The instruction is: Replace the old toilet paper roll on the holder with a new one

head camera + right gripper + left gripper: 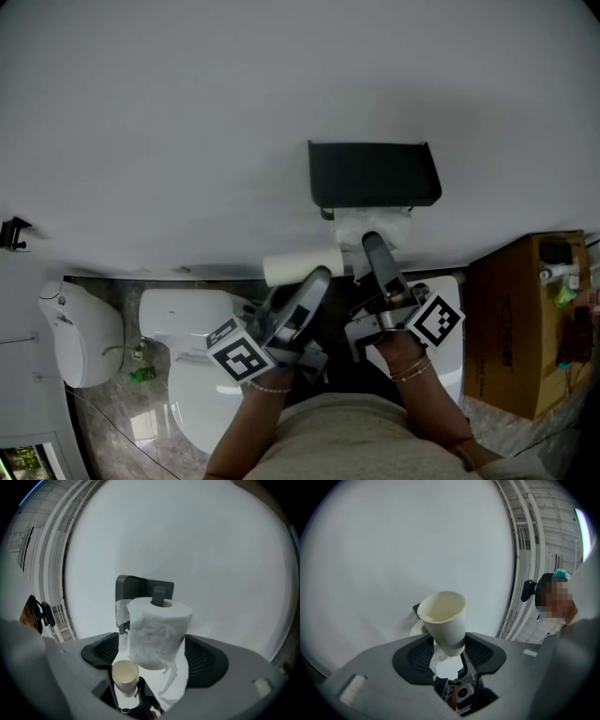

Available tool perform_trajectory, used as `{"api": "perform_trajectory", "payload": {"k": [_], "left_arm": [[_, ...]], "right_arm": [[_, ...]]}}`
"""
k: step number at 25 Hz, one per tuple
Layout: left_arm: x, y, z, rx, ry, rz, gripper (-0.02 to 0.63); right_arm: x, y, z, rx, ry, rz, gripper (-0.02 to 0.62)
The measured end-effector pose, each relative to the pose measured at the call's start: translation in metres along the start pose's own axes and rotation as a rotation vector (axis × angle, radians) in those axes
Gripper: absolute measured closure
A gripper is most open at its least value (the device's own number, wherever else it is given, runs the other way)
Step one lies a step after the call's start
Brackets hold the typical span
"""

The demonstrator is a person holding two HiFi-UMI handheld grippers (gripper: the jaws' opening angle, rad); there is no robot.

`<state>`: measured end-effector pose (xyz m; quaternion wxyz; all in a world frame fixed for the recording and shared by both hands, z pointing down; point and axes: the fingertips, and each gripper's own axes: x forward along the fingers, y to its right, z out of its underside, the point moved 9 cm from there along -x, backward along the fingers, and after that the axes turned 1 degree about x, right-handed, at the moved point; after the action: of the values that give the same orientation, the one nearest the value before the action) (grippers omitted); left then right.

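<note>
The black paper holder (375,173) hangs on the white wall. Its spindle (159,596) passes through a full toilet paper roll (157,632) with a loose tail, seen below the holder as white paper (370,228). My right gripper (373,246) reaches up to that roll, which sits between both pads, and the jaws look shut on it. My left gripper (449,656), just left of it, is shut on an empty white core tube (443,618), also seen as a tube (302,265) lying sideways. The tube's end (125,676) shows low in the right gripper view.
A white toilet (192,370) stands below left, and a white floor unit (80,333) beside it. A cardboard box (520,323) holding small items stands at the right. A dark hook (13,232) is on the wall at far left. A person's arms and torso fill the bottom.
</note>
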<state>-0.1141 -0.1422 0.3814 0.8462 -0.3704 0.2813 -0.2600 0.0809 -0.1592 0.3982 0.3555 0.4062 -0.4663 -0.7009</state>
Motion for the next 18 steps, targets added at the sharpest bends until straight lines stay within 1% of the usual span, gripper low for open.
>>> {"api": "perform_trajectory", "payload": {"k": [3, 7, 11, 18], "left_arm": [[0.002, 0.007, 0.001, 0.007, -0.005, 0.025, 0.396], [0.003, 0.013, 0.002, 0.03, -0.022, 0.038, 0.396], [0.007, 0.018, 0.006, 0.043, -0.036, 0.057, 0.396], [0.015, 0.031, 0.013, 0.038, -0.057, 0.108, 0.396]], "right_arm": [[-0.006, -0.005, -0.001, -0.009, -0.013, -0.001, 0.161], [-0.015, -0.003, -0.002, -0.011, -0.018, 0.03, 0.161], [-0.027, -0.002, -0.007, -0.019, 0.013, 0.062, 0.161], [-0.044, -0.021, -0.018, -0.084, 0.067, 0.042, 0.161]]}}
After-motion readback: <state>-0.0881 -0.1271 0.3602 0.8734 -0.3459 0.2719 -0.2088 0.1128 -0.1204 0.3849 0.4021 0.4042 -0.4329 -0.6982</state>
